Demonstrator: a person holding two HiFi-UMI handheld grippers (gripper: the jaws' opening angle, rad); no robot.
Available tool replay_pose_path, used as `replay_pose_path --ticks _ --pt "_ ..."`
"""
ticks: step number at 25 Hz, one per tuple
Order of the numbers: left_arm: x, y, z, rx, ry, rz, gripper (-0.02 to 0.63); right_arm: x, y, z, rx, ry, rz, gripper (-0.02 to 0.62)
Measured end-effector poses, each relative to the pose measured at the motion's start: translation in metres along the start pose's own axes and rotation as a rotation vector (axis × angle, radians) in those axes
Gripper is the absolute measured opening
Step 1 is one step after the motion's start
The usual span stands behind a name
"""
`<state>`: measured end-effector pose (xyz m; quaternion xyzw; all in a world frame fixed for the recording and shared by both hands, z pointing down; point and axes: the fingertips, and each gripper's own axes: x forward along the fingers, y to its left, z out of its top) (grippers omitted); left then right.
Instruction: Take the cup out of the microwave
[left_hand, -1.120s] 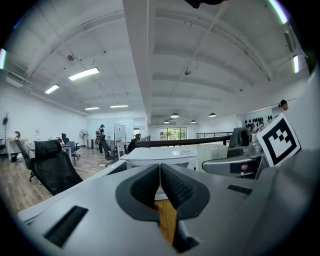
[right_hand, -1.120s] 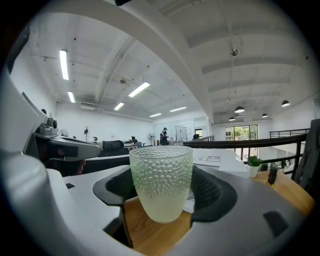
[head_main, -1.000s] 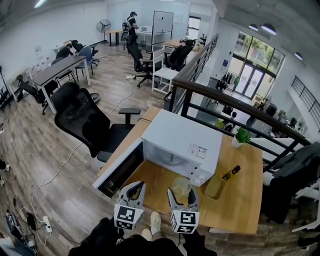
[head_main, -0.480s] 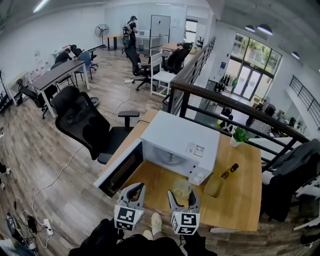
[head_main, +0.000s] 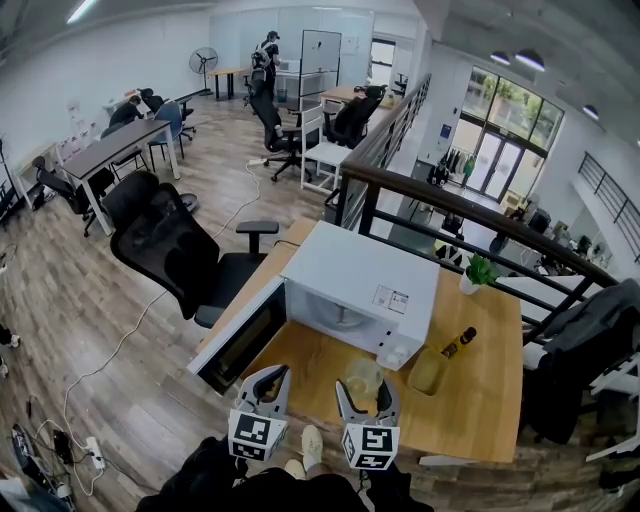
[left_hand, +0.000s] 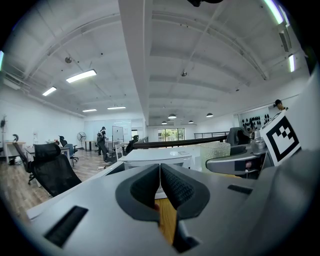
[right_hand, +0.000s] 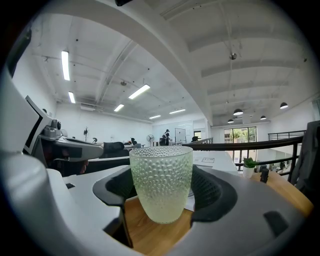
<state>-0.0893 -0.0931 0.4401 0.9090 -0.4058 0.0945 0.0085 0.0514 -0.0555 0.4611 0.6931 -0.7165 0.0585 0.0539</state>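
Note:
A clear, dimpled glass cup (right_hand: 161, 187) stands upright between the pads of my right gripper (right_hand: 162, 192), which is shut on it. In the head view the cup (head_main: 362, 378) and right gripper (head_main: 362, 388) are over the wooden table (head_main: 480, 410), just in front of the white microwave (head_main: 350, 285). The microwave door (head_main: 238, 348) hangs open to the left and its cavity shows only a turntable. My left gripper (head_main: 267, 385) is beside the right one, near the door. Its jaws (left_hand: 160, 187) are shut with nothing between them.
A dark bottle (head_main: 461, 345) and a yellowish container (head_main: 428, 372) lie on the table right of the microwave. A small potted plant (head_main: 482, 272) stands at the far edge by a black railing (head_main: 450, 205). A black office chair (head_main: 170, 245) stands left of the table.
The head view has shifted slightly. Both grippers and the cup stay where they were.

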Motion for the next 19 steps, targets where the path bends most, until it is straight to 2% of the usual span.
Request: replay_pose_path --ticks 19 --pt "0.001 -0.0008 -0.0011 -0.005 -0.003 -0.007 0.028 -0.0002 0.0007 0.0035 -0.003 -0.006 -0.001 0.376"
